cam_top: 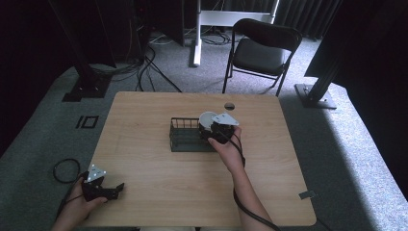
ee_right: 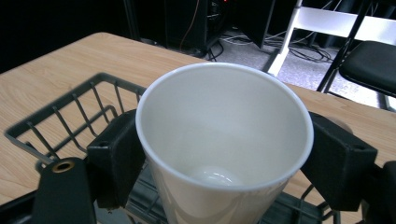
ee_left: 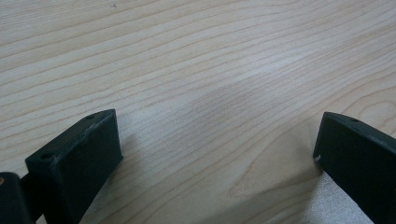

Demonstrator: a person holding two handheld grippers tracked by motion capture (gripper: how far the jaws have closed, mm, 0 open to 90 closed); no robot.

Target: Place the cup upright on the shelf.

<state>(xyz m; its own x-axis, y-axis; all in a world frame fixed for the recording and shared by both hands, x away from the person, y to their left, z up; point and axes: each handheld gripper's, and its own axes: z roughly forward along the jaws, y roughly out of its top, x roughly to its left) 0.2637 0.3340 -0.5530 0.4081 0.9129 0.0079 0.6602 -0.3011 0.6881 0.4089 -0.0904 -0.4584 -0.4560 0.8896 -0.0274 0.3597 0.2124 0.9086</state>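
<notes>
Right gripper (ee_right: 224, 158), jaws pinching an upright white paper cup (ee_right: 224, 140) over the wire basket (ee_right: 70, 116); left gripper (ee_left: 217, 154), jaws spread, above bare table (ee_left: 210, 56)

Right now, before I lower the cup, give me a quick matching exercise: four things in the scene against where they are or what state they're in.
Things:
1. cup
2. basket
3. left gripper
4. chair

States:
A. open, over bare table
B. on the floor beyond the table
C. held between the right gripper's jaws
D. mid-table, dark wire

Pairs: 1-C, 2-D, 3-A, 4-B
</notes>
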